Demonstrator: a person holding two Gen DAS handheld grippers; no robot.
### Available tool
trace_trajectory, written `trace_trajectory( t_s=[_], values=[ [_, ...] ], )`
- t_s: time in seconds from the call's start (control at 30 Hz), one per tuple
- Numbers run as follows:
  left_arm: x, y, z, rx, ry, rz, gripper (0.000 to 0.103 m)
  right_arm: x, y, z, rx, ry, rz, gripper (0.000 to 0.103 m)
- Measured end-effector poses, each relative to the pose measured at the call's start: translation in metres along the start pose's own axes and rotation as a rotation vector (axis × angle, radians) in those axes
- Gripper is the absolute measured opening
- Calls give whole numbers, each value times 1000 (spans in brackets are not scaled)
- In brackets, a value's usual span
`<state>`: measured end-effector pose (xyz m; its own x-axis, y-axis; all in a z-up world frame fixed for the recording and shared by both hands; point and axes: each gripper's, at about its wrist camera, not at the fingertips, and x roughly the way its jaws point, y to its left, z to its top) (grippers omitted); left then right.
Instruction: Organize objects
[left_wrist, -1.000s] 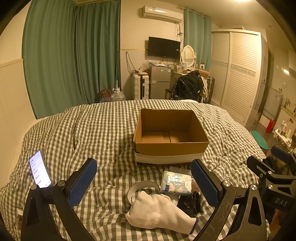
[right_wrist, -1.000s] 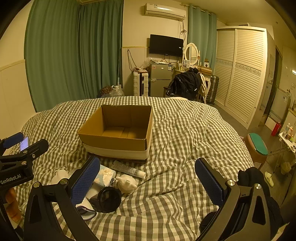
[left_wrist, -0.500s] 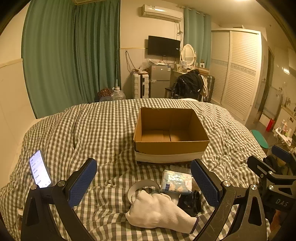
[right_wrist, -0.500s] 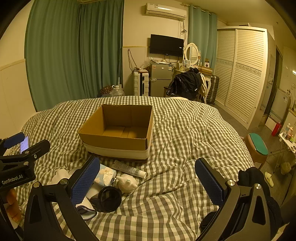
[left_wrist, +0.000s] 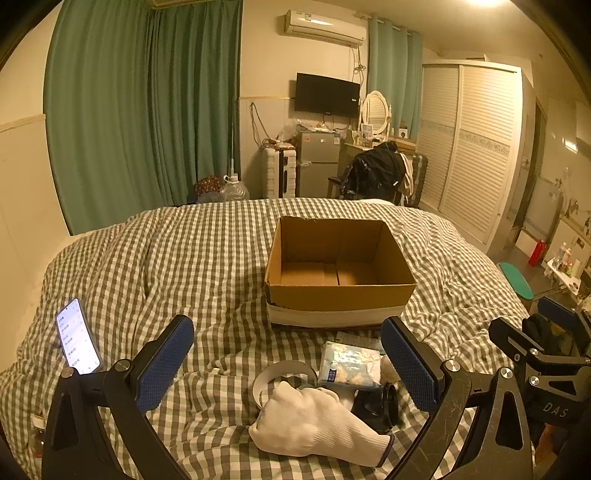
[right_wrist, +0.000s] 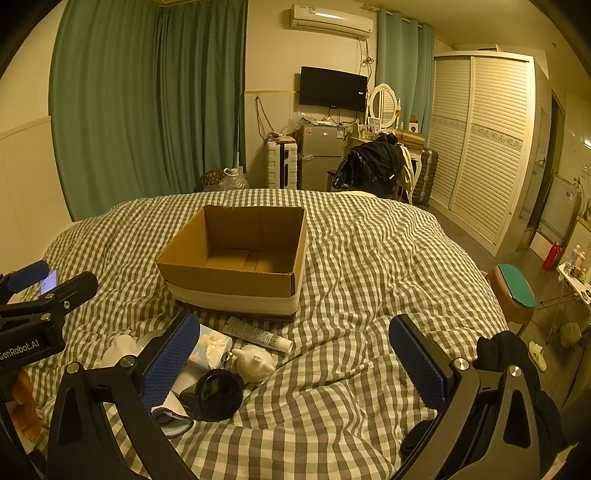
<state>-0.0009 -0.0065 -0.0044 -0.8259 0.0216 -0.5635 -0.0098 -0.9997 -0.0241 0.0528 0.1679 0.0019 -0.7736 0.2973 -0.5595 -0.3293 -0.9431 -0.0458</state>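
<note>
An empty open cardboard box (left_wrist: 338, 295) (right_wrist: 236, 280) sits mid-bed on the checked duvet. In front of it lies a small heap: a white glove (left_wrist: 314, 424), a white tape ring (left_wrist: 284, 373), a tissue pack (left_wrist: 349, 363) (right_wrist: 212, 345), a black round lens-like object (left_wrist: 380, 406) (right_wrist: 218, 393), a tube (right_wrist: 258, 334) and a small white figurine (right_wrist: 255, 363). My left gripper (left_wrist: 288, 365) hangs open above the heap, holding nothing. My right gripper (right_wrist: 295, 360) is open too, to the right of the heap, over bare duvet.
A lit phone (left_wrist: 77, 338) lies on the bed at the left. Off the bed's right side stands a green-topped stool (right_wrist: 515, 291). Beyond the foot of the bed are a chair with a black jacket (right_wrist: 373, 168), a fridge (right_wrist: 319, 160) and a wardrobe (right_wrist: 480, 140).
</note>
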Motion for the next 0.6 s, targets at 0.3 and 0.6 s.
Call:
trace_trajectory(
  t_s=[0.3, 0.6],
  values=[
    [1, -1, 1, 10, 0, -10, 103, 0, 1, -1, 0, 1, -2, 103],
    [-2, -4, 1, 32, 5, -23, 103, 0, 3, 0, -6, 6, 1, 103]
  ],
)
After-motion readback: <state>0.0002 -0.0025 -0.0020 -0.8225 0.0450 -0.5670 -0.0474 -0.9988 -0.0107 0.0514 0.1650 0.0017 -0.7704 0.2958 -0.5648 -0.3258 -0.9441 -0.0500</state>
